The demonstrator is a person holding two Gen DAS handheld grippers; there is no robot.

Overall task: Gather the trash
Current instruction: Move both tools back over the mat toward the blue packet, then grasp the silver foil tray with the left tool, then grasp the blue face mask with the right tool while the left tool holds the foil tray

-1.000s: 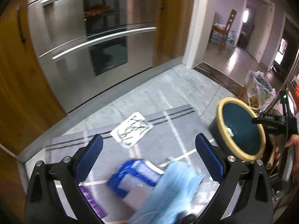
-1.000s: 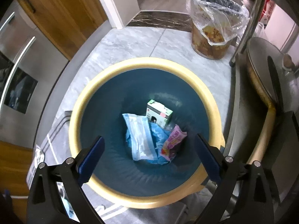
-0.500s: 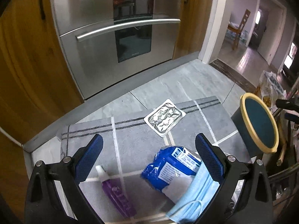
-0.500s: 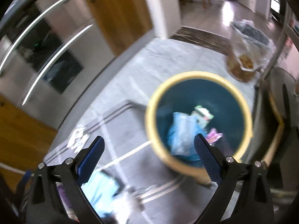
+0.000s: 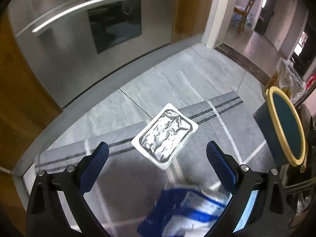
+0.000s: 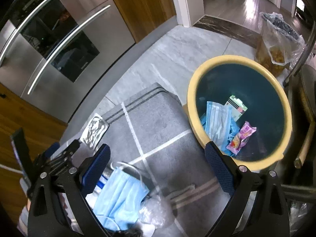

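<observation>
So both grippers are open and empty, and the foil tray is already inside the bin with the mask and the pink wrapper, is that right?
Not quite. The foil tray lies on the grey mat, not in the bin; the left wrist view shows it. Both the left gripper and right gripper are open and empty.

The floor (image 5: 177, 83) is made of big grey tiles, and a grey rug (image 6: 158, 122) with white lines lies on it. At 10 o'clock stands a shiny steel oven (image 5: 94, 39) between brown wood cupboards (image 5: 17, 102). At 1 o'clock an open doorway shows a wooden chair (image 5: 246, 9) in a bright room.
</observation>
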